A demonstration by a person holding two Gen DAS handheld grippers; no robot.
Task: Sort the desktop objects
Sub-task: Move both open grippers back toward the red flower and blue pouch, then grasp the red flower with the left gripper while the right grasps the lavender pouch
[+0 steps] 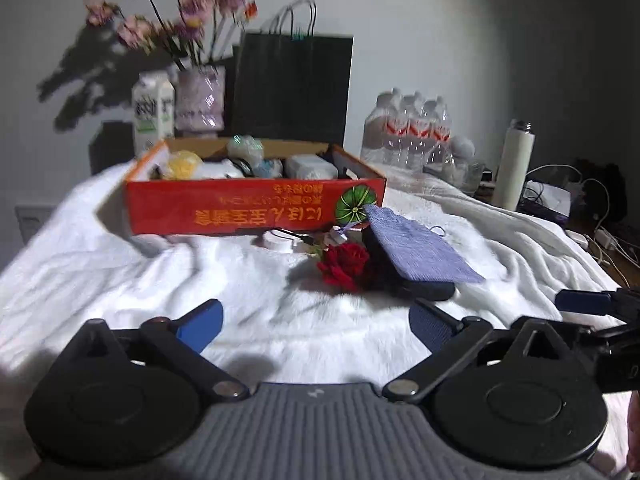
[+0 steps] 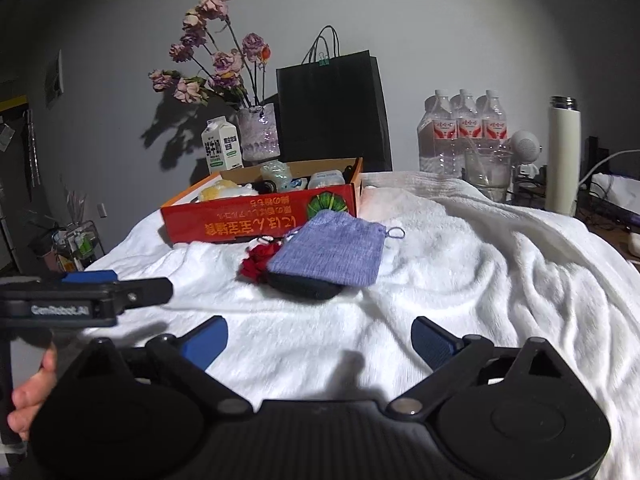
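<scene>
White blanket (image 2: 460,260); one red box (image 2: 256,216); one pouch (image 2: 332,252); one rose (image 1: 344,264).

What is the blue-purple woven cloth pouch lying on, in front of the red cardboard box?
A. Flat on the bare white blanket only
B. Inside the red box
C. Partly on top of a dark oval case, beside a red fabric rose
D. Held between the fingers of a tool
C: the blue-purple woven cloth pouch drapes over a dark oval case, with the red fabric rose beside it on the white blanket.
</scene>
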